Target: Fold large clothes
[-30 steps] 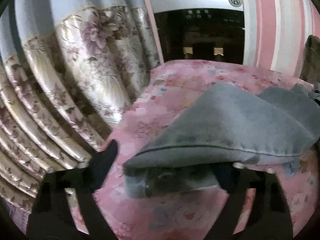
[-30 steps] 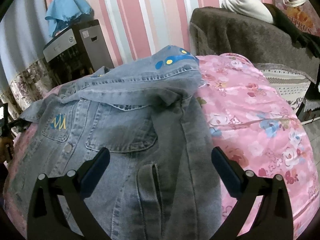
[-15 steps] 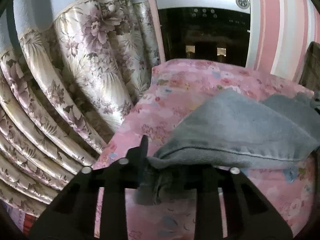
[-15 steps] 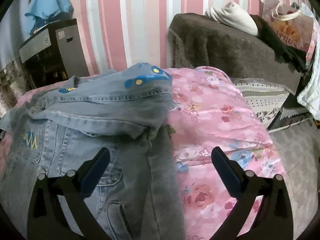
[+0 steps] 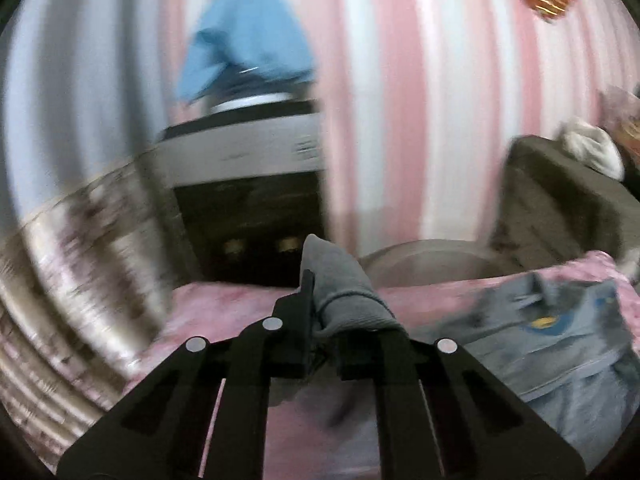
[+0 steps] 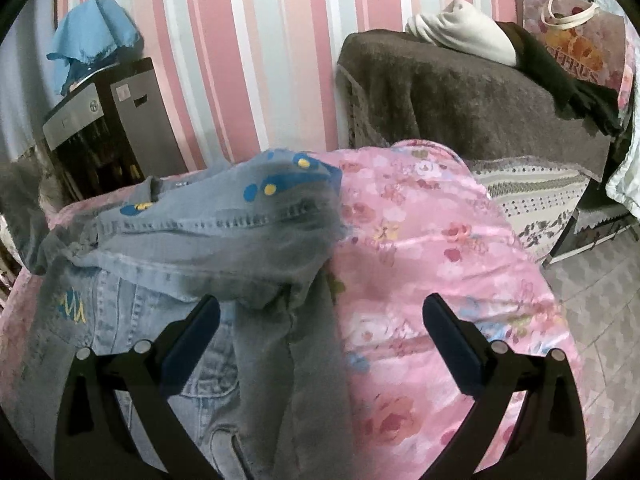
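A blue denim jacket [image 6: 192,276] with blue and yellow patches lies spread on the pink floral bed cover [image 6: 436,264]. Its body also shows in the left wrist view [image 5: 560,344] at the right. My left gripper [image 5: 320,312] is shut on a grey denim sleeve end [image 5: 340,292], held raised above the bed; this view is motion-blurred. My right gripper [image 6: 320,320] is open and empty, hovering over the jacket's right edge, its fingers [image 6: 196,332] apart on either side of the front placket.
A dark appliance [image 6: 100,128] topped with a blue cloth [image 6: 92,36] stands at the far left by the striped wall. A brown-covered sofa [image 6: 460,100] with a white garment and a floral bag is at the back right. Floral curtains [image 5: 80,260] hang left. Tiled floor lies right of the bed.
My left gripper closed on the sleeve end, lifted it and swung right, away from the curtains. My right gripper stayed open and shifted slightly over the jacket.
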The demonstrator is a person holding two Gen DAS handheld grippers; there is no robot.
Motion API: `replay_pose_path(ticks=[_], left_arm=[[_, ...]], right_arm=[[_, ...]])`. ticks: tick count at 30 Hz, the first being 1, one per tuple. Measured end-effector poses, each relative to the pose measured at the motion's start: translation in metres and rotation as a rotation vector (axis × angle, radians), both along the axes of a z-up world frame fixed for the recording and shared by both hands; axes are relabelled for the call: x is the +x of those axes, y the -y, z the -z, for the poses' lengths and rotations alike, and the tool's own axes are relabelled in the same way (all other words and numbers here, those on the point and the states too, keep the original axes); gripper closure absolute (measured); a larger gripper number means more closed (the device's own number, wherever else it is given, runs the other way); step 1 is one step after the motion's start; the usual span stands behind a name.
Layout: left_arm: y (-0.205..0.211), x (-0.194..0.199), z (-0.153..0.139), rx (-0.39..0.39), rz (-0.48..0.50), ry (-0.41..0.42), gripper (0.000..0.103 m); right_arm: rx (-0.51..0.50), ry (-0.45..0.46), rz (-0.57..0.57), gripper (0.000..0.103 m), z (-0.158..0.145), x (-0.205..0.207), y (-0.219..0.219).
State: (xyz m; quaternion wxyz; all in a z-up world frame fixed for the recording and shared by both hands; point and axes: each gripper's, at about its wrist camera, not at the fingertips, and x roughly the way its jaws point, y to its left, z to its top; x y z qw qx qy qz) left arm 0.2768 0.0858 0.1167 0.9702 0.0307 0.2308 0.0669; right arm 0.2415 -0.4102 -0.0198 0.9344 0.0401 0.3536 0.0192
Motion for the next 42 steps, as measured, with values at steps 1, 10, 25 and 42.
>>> replay_pose_path(ticks=[1,10,25,42], left_arm=[[0.025,0.006,0.001,-0.001,0.043,-0.004,0.097],[0.237,0.012,0.07,0.043,0.422,-0.124,0.089],[0.273,-0.048,0.112,0.111,0.414,-0.198,0.066],[0.238,-0.114,0.11,0.101,0.406,-0.076,0.062]], right_arm=[[-0.005,0.006,0.002,0.002,-0.005,0.002,0.004],[0.048,0.032,0.049,0.002,-0.025,0.019,0.039],[0.1,-0.024,0.024,0.002,0.007,0.0,0.034],[0.093,0.027,-0.071,0.002,-0.009,-0.038,-0.017]])
